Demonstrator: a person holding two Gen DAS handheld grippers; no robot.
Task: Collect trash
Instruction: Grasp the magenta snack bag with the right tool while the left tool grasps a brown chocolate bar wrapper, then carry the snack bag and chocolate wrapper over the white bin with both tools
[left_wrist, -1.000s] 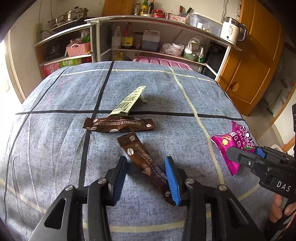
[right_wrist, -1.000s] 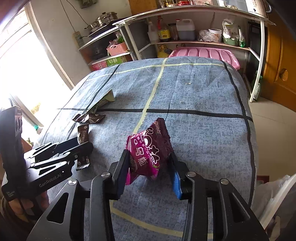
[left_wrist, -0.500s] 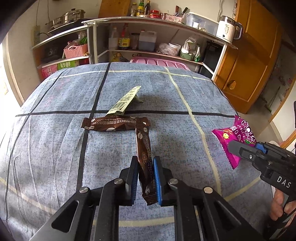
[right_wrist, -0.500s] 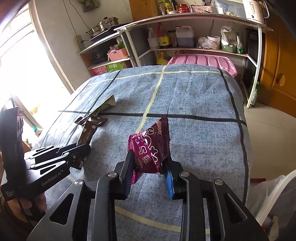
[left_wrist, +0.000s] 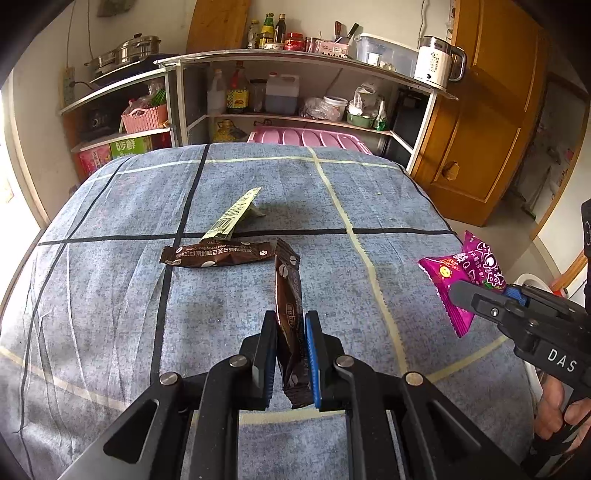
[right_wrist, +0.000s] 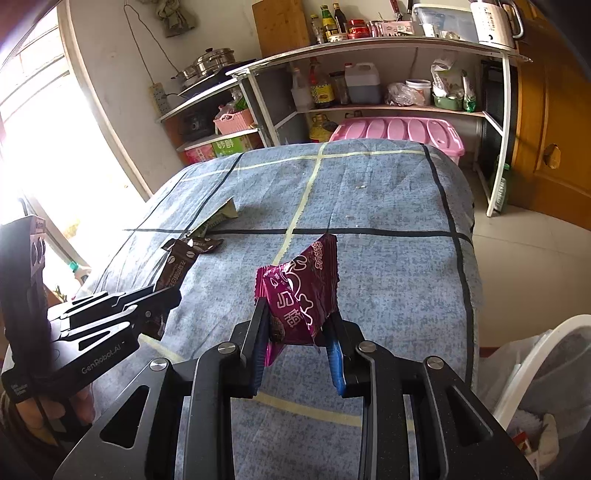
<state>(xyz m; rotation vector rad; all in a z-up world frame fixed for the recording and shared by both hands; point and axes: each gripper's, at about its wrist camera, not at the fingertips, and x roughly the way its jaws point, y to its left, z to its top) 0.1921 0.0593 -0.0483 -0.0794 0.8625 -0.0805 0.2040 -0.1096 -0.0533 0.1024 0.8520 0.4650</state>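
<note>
Table (left_wrist: 110, 295): covered with a blue mottled cloth crossed by black and pale yellow lines.
Left claw (left_wrist: 290, 328): pressed together on a brown coffee sachet (left_wrist: 288, 291), pinched near its lower end, upper end standing up off the cloth, near the middle of the front edge.
Right claw (right_wrist: 297, 325): pinching a crumpled purple snack wrapper (right_wrist: 301, 291), raised off the cloth above the front right part of the table.
Second brown sachet (left_wrist: 218, 255): lying flat crosswise near the table's middle, its right end just beside the top of the pinched sachet.
Pale green wrapper (left_wrist: 236, 214): folded, one end tilted up, just behind the flat sachet, across a black line, toward the far edge.
Bin (right_wrist: 532, 373): white rim with a plastic liner, on the floor off the table's front right corner.
Hands: fingers (left_wrist: 565, 417) wrapped round the right handle; fingers (right_wrist: 55, 410) round the left handle.
Background: metal shelves (left_wrist: 295, 62) with bottles, a kettle, a pink tub beyond the far edge.
</note>
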